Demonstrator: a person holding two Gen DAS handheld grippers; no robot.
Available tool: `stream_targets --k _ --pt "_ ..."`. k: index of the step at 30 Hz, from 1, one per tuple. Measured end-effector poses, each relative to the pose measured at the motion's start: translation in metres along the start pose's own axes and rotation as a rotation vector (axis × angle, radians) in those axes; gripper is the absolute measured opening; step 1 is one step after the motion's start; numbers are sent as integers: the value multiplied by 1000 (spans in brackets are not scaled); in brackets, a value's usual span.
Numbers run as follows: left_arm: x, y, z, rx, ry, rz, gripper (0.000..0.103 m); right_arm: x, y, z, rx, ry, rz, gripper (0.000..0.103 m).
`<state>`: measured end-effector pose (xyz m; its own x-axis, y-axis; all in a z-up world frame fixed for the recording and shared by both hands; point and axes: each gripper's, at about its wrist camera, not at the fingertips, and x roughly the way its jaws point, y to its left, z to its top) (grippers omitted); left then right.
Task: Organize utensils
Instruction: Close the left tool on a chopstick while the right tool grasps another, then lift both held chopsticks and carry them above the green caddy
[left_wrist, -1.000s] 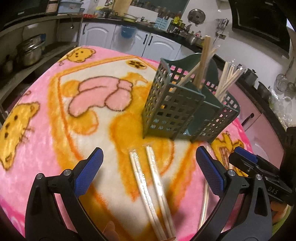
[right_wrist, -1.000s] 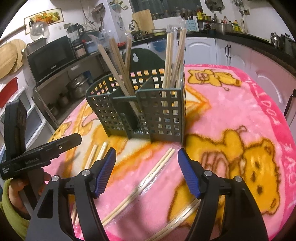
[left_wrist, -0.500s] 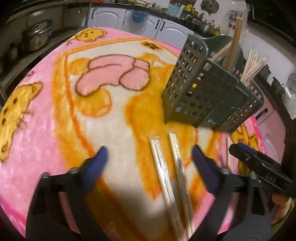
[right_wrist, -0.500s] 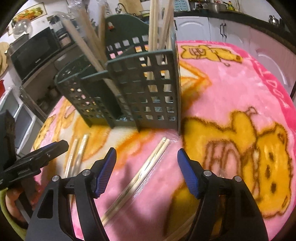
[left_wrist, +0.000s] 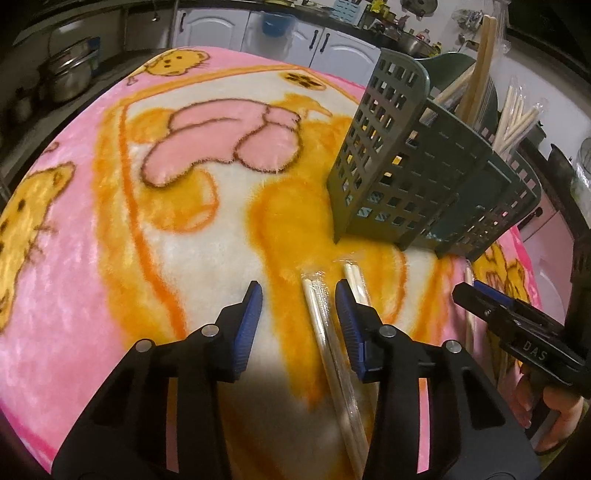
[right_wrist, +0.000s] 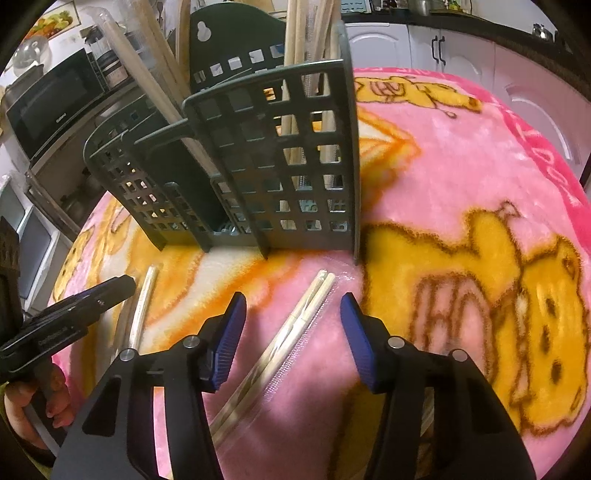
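A: Left claw?
B: Spread, nothing pinched. A wrapped pair of chopsticks lies between its fingers, closer to the right finger; a second pair lies just beyond that finger.

A: Right claw?
B: Also spread, empty. Another wrapped pair lies slanted on the blanket between its fingers.

A: Holder?
B: Green slotted utensil basket stands upright on the blanket-covered table, toward its far right side in the left view, just beyond all three loose pairs. Several chopsticks already stand in its compartments.
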<state>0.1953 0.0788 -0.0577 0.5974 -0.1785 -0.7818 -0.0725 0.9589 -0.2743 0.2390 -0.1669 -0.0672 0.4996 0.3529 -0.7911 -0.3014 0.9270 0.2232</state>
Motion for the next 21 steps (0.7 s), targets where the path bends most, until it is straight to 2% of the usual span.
stream_targets --k 4,6,9,14,16,21 --pt "1 4 0 -1 -1 0 26 1 8 0 -21 11 3 46" --pt "1 7 1 -7 -2 -4 18 2 11 0 -33 16 -1 40" --pt "2 13 2 -26 2 -13 11 2 15 0 -55 23 -9 30" --pt "1 19 8 -40 12 -50 7 2 24 -1 -90 24 -9 12" --pt "-1 21 10 -55 15 -80 6 2 26 -1 -87 25 11 10" --pt "-13 19 16 -63 -5 -126 6 -10 37 1 -70 -1 124 7"
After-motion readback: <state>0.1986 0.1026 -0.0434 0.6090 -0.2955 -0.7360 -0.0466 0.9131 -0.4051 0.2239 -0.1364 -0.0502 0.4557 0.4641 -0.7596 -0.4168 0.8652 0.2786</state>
